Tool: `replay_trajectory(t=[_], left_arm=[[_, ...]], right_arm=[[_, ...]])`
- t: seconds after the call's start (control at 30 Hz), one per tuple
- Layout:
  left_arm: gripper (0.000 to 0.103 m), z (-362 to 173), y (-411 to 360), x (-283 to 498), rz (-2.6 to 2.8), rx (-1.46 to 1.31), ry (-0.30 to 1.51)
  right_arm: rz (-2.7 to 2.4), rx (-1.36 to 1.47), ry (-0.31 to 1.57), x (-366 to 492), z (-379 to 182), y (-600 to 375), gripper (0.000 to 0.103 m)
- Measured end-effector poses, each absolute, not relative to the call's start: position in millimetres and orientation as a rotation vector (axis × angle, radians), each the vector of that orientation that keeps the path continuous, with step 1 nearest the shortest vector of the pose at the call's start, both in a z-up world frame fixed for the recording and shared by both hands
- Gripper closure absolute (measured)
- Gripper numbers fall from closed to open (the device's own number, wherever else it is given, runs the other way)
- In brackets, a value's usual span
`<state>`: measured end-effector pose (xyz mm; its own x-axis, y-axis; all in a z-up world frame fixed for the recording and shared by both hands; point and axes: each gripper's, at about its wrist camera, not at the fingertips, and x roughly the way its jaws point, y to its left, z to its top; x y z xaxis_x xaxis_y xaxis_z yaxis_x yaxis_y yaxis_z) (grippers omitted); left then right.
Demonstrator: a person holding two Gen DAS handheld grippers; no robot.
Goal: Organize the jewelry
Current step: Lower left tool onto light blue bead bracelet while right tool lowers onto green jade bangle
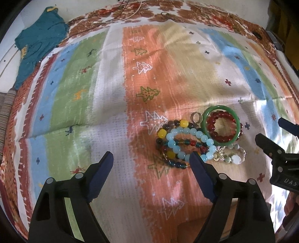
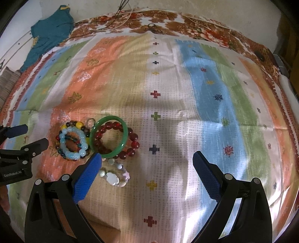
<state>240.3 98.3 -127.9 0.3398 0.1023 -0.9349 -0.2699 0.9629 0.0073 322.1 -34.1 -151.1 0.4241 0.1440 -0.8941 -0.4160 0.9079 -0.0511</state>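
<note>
A heap of jewelry lies on the striped cloth (image 1: 112, 104). A green bangle (image 1: 206, 115) (image 2: 109, 155) rests over a dark red bead bracelet (image 1: 220, 139) (image 2: 133, 144). Beside them lie a light blue bead bracelet (image 1: 188, 130) (image 2: 74, 155), a multicolour bead bracelet (image 1: 161, 133) (image 2: 64, 126), a silver ring (image 1: 196, 118) (image 2: 91, 121) and a pale stone bracelet (image 1: 235, 159) (image 2: 113, 178). My left gripper (image 1: 152, 158) is open, its right finger at the heap's near edge. My right gripper (image 2: 146, 158) (image 1: 271, 130) is open, its left finger beside the pale bracelet.
A teal garment (image 1: 39, 43) (image 2: 50, 31) lies at the far left corner. A floral cloth (image 1: 205, 16) (image 2: 186, 24) with thin cords runs along the far edge. The striped cloth (image 2: 186, 112) stretches wide to the left and right of the heap.
</note>
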Motion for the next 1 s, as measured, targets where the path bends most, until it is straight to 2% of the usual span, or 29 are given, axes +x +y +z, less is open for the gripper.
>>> replay_trajectory(t=[0.2,0.3,0.47,0.53,0.67,0.77,0.83,0.93,1.0], left_arm=[[0.029,-138,99,253,0.224,-0.165,1.222],[0.038,-140,101,258,0.219,-0.173,1.222],[0.042,-148,101,264,0.219,-0.163,1.236],[0.045,-151,101,266,0.212,-0.163,1.242],[0.049,-153,96,272,0.193,-0.144,1.249],[0.059,-156,93,274,0.193,-0.124,1.257],[0.061,-158,93,275,0.19,-0.118,1.263],[0.065,-161,90,274,0.184,-0.108,1.266],[0.072,-162,89,275,0.172,-0.111,1.268]], right_arm=[[0.338,-0.29,1.097,333,-162,-31,0.005],[0.332,-0.29,1.1,338,-164,-29,0.016],[0.337,-0.288,1.106,344,-169,-24,0.016],[0.338,-0.29,1.112,347,-171,-21,0.02],[0.356,-0.279,1.122,350,-174,-18,0.035],[0.364,-0.287,1.121,352,-176,-15,0.041],[0.375,-0.293,1.126,352,-177,-13,0.046],[0.393,-0.303,1.131,351,-179,-7,0.058],[0.399,-0.306,1.134,351,-179,-4,0.066]])
